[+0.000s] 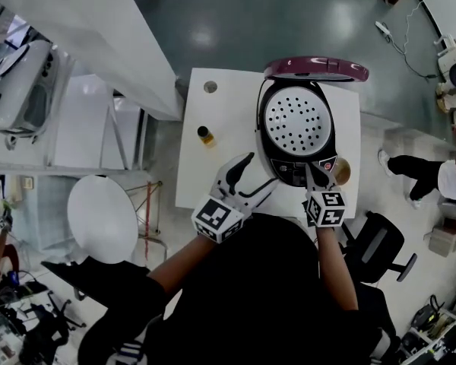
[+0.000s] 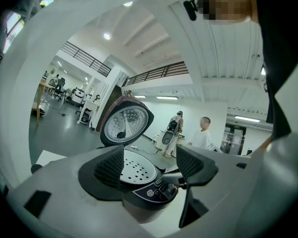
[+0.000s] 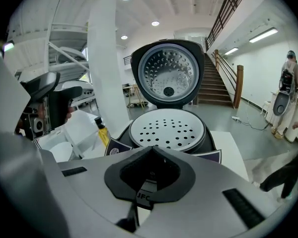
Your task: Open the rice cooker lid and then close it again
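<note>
A black rice cooker (image 1: pixel 292 172) on the white surface (image 1: pixel 228 97) holds a white perforated tray (image 1: pixel 297 120), its maroon lid (image 1: pixel 316 69) upright. The left gripper (image 1: pixel 262 169) points level beside its front, fingers released and empty; the right gripper (image 1: pixel 312 170) tilts down at the control panel, fingers clenched, empty. Only the gripper views show the lid's underside.

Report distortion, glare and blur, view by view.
Head view: sharp, lamp glare on the floor. Left gripper view: heavy fisheye, dark corners, close foreground slightly soft. Right gripper view: fisheye bows the white column, and the open lid glints.
</note>
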The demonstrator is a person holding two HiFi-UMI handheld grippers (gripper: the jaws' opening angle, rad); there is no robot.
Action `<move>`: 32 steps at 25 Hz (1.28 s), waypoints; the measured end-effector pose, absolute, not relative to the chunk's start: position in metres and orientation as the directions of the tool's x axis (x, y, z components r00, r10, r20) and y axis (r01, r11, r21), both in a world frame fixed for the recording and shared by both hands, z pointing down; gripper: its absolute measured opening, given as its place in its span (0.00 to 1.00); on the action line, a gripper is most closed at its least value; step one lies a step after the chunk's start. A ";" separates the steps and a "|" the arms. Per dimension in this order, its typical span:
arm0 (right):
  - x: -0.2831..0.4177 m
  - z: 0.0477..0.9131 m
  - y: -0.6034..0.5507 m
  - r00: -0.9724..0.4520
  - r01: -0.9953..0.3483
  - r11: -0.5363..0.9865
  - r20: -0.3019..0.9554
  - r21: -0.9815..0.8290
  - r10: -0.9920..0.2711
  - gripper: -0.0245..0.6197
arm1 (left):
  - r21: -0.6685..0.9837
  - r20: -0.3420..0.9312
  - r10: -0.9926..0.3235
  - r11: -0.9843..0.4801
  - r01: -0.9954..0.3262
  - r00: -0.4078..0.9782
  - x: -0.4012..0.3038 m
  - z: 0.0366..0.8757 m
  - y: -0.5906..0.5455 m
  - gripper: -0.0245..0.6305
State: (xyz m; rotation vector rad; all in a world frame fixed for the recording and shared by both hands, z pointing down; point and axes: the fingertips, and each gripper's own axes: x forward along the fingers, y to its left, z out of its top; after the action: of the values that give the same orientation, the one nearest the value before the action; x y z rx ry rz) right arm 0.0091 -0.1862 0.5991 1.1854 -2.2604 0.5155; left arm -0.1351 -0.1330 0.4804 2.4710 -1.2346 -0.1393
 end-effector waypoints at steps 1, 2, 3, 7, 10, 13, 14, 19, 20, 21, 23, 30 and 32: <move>0.009 0.599 -0.186 -0.474 -0.836 0.541 0.611 -0.087 -0.634 0.04 | 0.371 0.077 -0.789 -0.545 -0.752 0.610 -0.135 0.480 -0.133 0.50; 0.009 0.598 -0.186 -0.474 -0.836 0.541 0.611 -0.087 -0.634 0.04 | 0.370 0.076 -0.789 -0.545 -0.752 0.609 -0.135 0.479 -0.133 0.50; 0.009 0.598 -0.186 -0.474 -0.836 0.542 0.612 -0.086 -0.634 0.04 | 0.369 0.075 -0.790 -0.545 -0.752 0.609 -0.134 0.478 -0.133 0.50; 0.009 0.599 -0.188 -0.477 -0.837 0.539 0.608 -0.094 -0.635 0.04 | 0.377 0.067 -0.796 -0.539 -0.754 0.602 -0.136 0.479 -0.130 0.50; 0.009 0.599 -0.188 -0.490 -0.837 0.535 0.595 -0.116 -0.638 0.04 | 0.383 0.071 -0.800 -0.530 -0.756 0.596 -0.139 0.480 -0.128 0.50; 0.010 0.599 -0.187 -0.490 -0.840 0.530 0.586 -0.119 -0.645 0.04 | 0.373 0.069 -0.802 -0.531 -0.761 0.593 -0.143 0.478 -0.127 0.50; 0.010 0.598 -0.187 -0.488 -0.842 0.527 0.578 -0.115 -0.654 0.04 | 0.365 0.061 -0.805 -0.533 -0.764 0.590 -0.145 0.476 -0.127 0.50; 0.009 0.594 -0.190 -0.466 -0.852 0.519 0.559 -0.072 -0.686 0.04 | 0.350 0.040 -0.808 -0.540 -0.765 0.588 -0.153 0.468 -0.129 0.50; 0.009 0.594 -0.190 -0.463 -0.850 0.522 0.566 -0.066 -0.683 0.04 | 0.354 0.045 -0.807 -0.539 -0.765 0.589 -0.154 0.468 -0.130 0.50; 0.008 0.594 -0.189 -0.459 -0.848 0.526 0.572 -0.055 -0.680 0.04 | 0.362 0.051 -0.806 -0.535 -0.763 0.589 -0.156 0.468 -0.131 0.50; 0.008 0.591 -0.189 -0.448 -0.846 0.533 0.571 -0.021 -0.688 0.04 | 0.379 0.058 -0.803 -0.532 -0.757 0.593 -0.157 0.467 -0.134 0.50; 0.010 0.554 -0.185 -0.421 -0.876 0.483 0.461 0.017 -0.781 0.04 | 0.344 -0.031 -0.789 -0.584 -0.735 0.613 -0.153 0.431 -0.160 0.50; 0.014 0.547 -0.180 -0.420 -0.883 0.468 0.448 -0.003 -0.789 0.04 | 0.333 -0.050 -0.788 -0.592 -0.734 0.613 -0.152 0.420 -0.168 0.50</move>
State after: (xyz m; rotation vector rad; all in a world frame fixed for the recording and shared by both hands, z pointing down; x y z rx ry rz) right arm 0.0142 -0.1797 0.5471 1.4042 -2.3356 0.3358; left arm -0.1520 -0.1681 0.4204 2.5609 -1.2383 -0.2788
